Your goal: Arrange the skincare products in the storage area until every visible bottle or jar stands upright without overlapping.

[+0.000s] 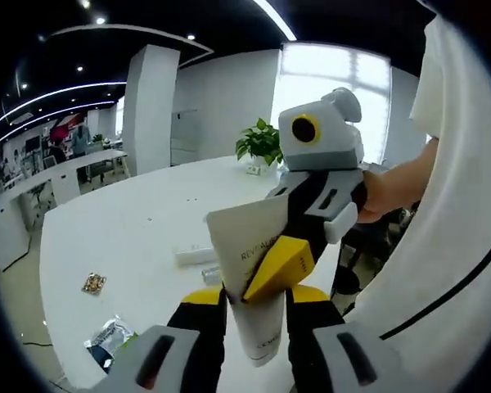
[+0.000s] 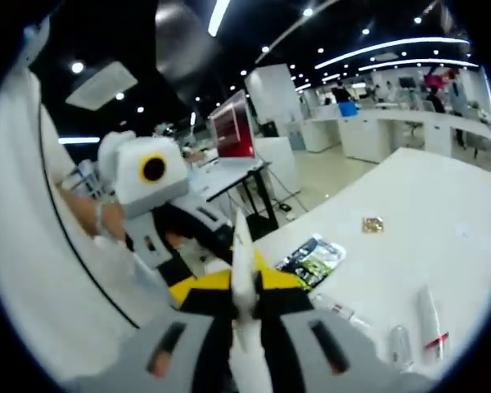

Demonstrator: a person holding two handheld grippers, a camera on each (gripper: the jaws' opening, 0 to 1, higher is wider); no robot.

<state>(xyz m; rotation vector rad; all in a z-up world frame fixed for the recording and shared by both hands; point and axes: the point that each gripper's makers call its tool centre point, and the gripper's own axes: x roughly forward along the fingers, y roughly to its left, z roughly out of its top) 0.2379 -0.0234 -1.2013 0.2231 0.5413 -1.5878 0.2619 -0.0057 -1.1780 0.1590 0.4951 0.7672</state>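
Observation:
A white skincare tube [image 1: 247, 246] with grey lettering hangs in the air above the table, cap end down. My left gripper [image 1: 258, 301] is shut on its lower body, the yellow tips on either side. My right gripper [image 1: 268, 274] comes in from the right and is shut on the tube's flat crimped end. In the right gripper view the tube [image 2: 242, 270] shows edge-on between my right gripper's [image 2: 241, 288] yellow tips, and the left gripper [image 2: 198, 260] reaches it from the left. A hand holds each gripper.
A white table [image 1: 131, 237] lies below with a white tube [image 1: 195, 255], a small clear bottle [image 1: 213, 274], a small gold packet [image 1: 93, 283] and a foil pouch [image 1: 110, 336]. The person's white shirt [image 1: 458, 246] is close on the right. A potted plant [image 1: 260, 143] stands at the far edge.

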